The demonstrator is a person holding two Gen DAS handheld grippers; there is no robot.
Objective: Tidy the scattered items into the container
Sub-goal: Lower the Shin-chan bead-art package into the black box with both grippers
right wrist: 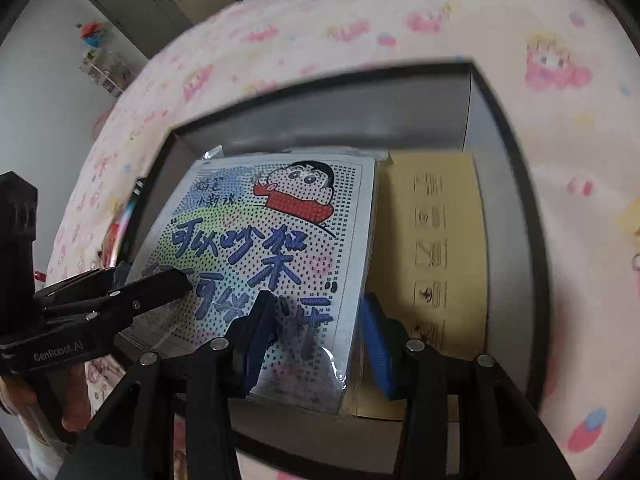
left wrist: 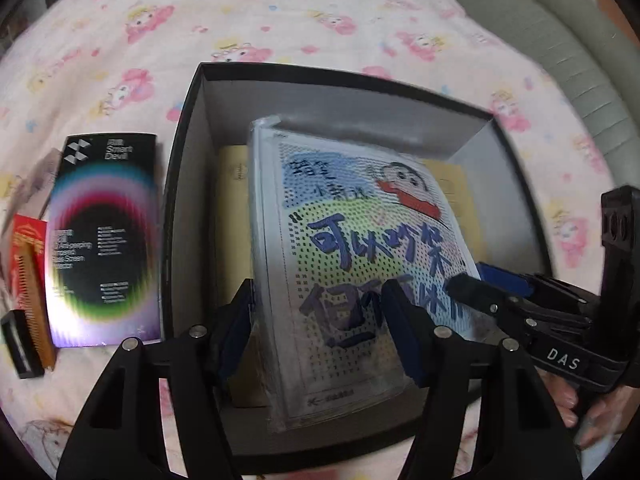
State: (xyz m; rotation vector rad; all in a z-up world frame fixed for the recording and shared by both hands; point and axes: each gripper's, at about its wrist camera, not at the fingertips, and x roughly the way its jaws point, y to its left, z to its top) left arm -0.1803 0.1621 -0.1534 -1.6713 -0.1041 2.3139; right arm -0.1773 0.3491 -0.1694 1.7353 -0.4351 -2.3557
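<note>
Blue pads on the left gripper [left wrist: 320, 332] are pressed onto the lower edge of a flat cartoon-printed packet [left wrist: 360, 248], one pad at its left margin, one on its printed face. The right gripper [right wrist: 316, 344] is likewise clamped on the same packet [right wrist: 264, 256], near its lower right corner. Between them the packet hangs tilted over the open black box [left wrist: 188, 152], which fills the centre of both views; a tan cardboard sheet [right wrist: 436, 248] with printed pictograms lies on the box floor beneath.

Judging by its glossy plastic sleeve and slight bow, the packet is probably light, fairly stiff and slippery, so edge grips on two opposite corners suit it best.

Its face shows bold blue Chinese lettering that I cannot read with confidence. "DAS" is printed on the right tool in the left wrist view, "GenRobot.AI" on the left tool in the other.

Outside the box, at left of the left wrist view, a black carton [left wrist: 104, 240] marked "Smart Devil" and a red comb packet [left wrist: 28, 276] lie on the pink cartoon bedsheet [left wrist: 320, 20].
</note>
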